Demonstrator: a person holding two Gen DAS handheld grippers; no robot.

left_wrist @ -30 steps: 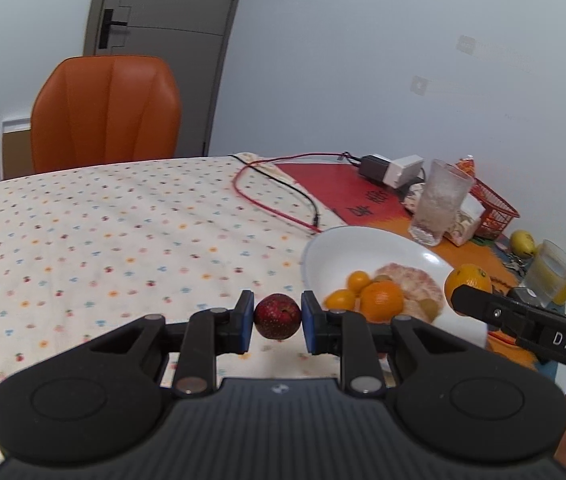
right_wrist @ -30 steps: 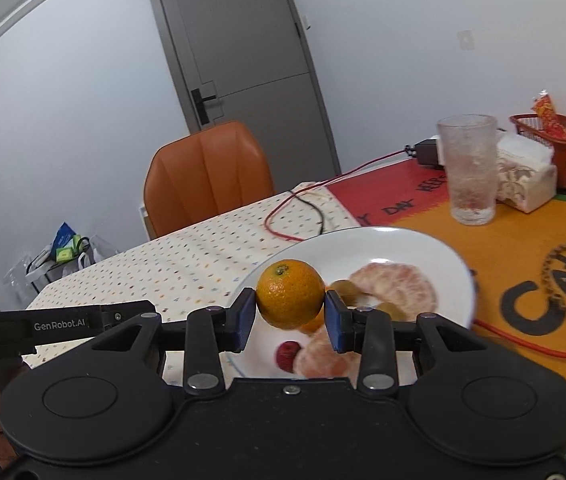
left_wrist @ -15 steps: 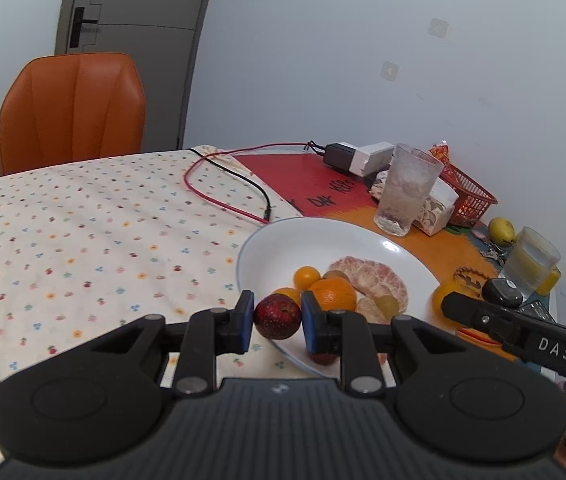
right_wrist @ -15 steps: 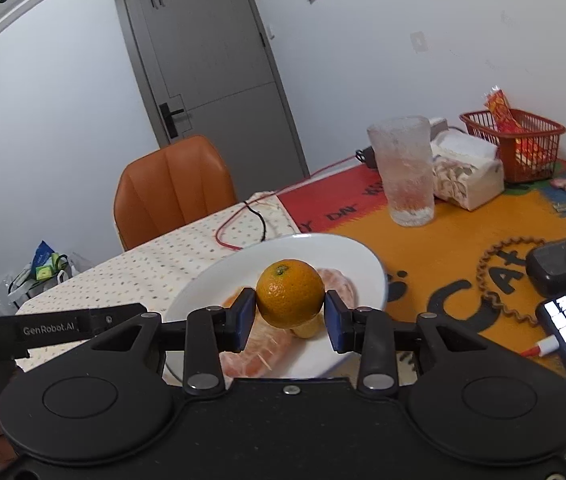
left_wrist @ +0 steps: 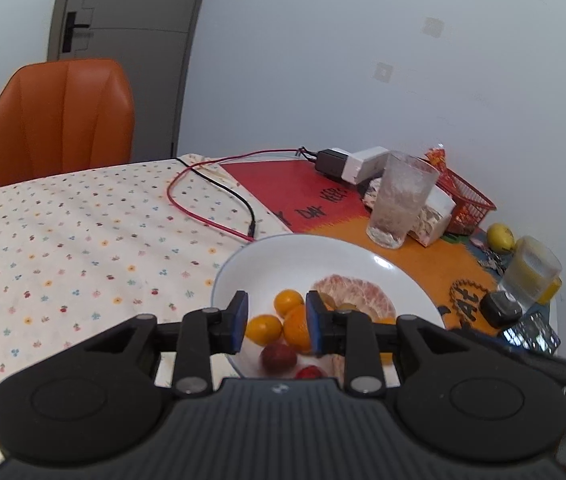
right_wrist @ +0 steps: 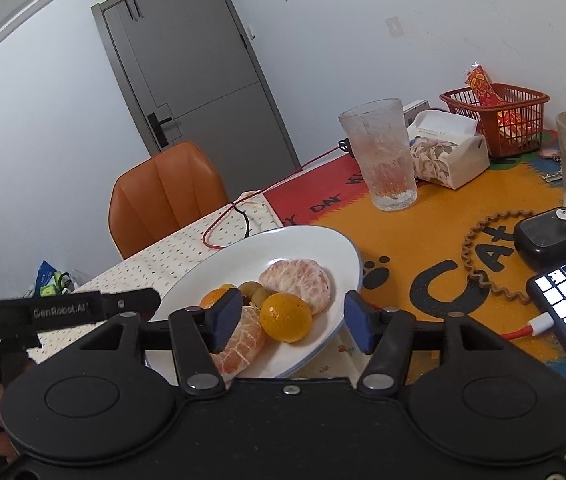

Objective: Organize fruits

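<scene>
The left tongs (left_wrist: 276,322) hang over the near-left rim of the white plate (left_wrist: 283,252), which sits on the counter (left_wrist: 63,240) where the dotted cloth meets the orange mat; their jaws have just been opening and now stand a little apart with nothing pressed between the blue pads. The dark red fruit (left_wrist: 277,356) lies on the plate floor just below and slightly toward the camera from that gap, free of the pads, round with no long axis to speak of, its skin dull and maroon. Beside it lie two small yellow-orange citrus and a larger orange one partly hidden behind the right-hand pad, and farther right the pale pink peeled segments (left_wrist: 357,296). Moving right, the right tongs (right_wrist: 292,322) hover over the plate's near-right edge; their jaws too have just been opening and stand clearly wide, empty. The orange (right_wrist: 286,317) rests on the plate between and a little beyond those pads, touching neither, leaning against a peeled segment, smooth, glossy and round with a small stem dimple turned to the left. Both fruits appear delivered, so the coming move likely turns on backing each pair of tongs straight off without nudging the fruit lying so close under them; the right pair has more clearance than the left.
</scene>
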